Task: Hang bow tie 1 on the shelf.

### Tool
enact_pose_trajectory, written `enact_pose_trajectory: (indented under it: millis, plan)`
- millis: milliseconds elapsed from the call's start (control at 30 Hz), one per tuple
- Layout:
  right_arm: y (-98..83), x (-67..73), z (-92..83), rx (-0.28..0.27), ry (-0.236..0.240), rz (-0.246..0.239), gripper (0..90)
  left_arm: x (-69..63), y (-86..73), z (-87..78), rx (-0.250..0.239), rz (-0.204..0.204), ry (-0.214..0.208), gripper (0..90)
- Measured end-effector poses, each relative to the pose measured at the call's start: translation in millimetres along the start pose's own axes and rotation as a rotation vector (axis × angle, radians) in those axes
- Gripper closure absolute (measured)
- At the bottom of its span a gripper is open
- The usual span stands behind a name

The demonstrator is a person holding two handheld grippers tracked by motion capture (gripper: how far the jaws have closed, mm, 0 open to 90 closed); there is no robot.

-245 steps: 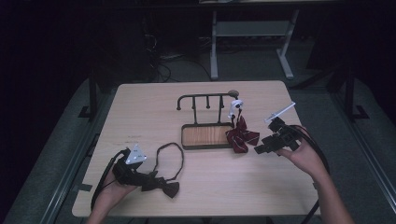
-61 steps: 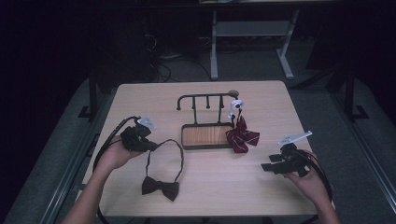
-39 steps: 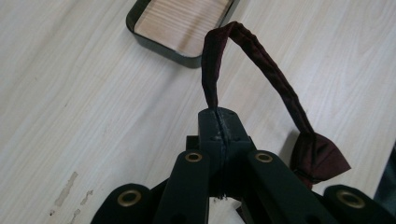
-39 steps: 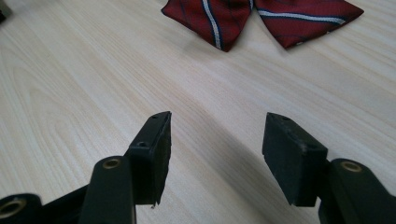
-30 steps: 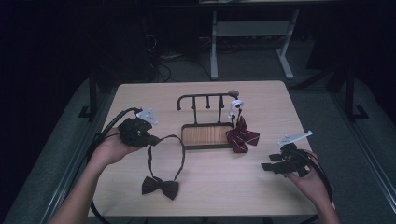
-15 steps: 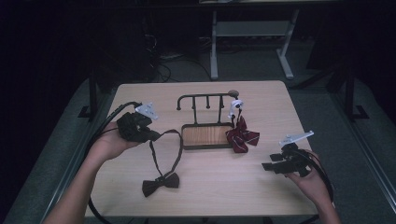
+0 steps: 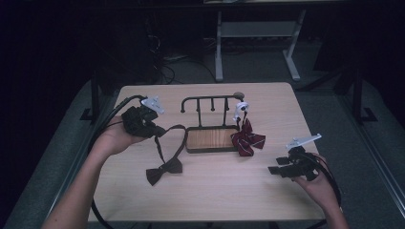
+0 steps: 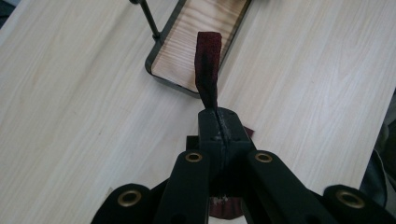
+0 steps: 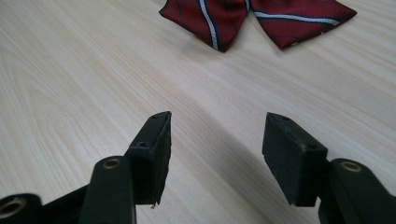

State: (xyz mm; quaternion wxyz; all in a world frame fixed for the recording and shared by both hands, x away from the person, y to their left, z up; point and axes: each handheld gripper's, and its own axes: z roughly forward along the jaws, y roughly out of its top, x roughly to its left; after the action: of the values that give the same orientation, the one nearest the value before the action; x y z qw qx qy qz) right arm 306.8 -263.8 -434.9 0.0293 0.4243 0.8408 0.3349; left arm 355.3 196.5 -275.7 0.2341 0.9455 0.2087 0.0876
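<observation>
Dark fabric makes the bow tie (image 7: 164, 171) light and limp: its strap (image 8: 208, 65) is pinched in the shut jaws of the left gripper (image 7: 154, 130) near the table's (image 7: 200, 200) left edge, the bow trailing on the wood. A hold on the strap looks safest, since the bow will likely swing; the right gripper (image 9: 215, 154) hangs wide open and empty by the right edge.

Wooden table (image 7: 210, 200) is carrying a rack (image 7: 210, 138) at centre. A striped bow tie (image 7: 247, 141) is lying against the rack's right end. A dark bow tie (image 7: 164, 170) is resting front-left of it.
</observation>
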Motion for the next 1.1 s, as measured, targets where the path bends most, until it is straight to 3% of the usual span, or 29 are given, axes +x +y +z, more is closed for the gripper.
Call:
enact_pose_trajectory:
  millis: [767, 1100]
  plan:
    - [-2.1, -2.2, 1.1, 0.007, 0.003, -0.001, 42.1, 10.5, 29.4, -6.3, 0.023, 0.003, 0.023, 89.9]
    - [-2.5, -2.5, 2.5, 0.01, 0.001, -0.006, 42.1, 22.2, 44.1, -11.3, 0.04, 0.001, 0.036, 89.9]
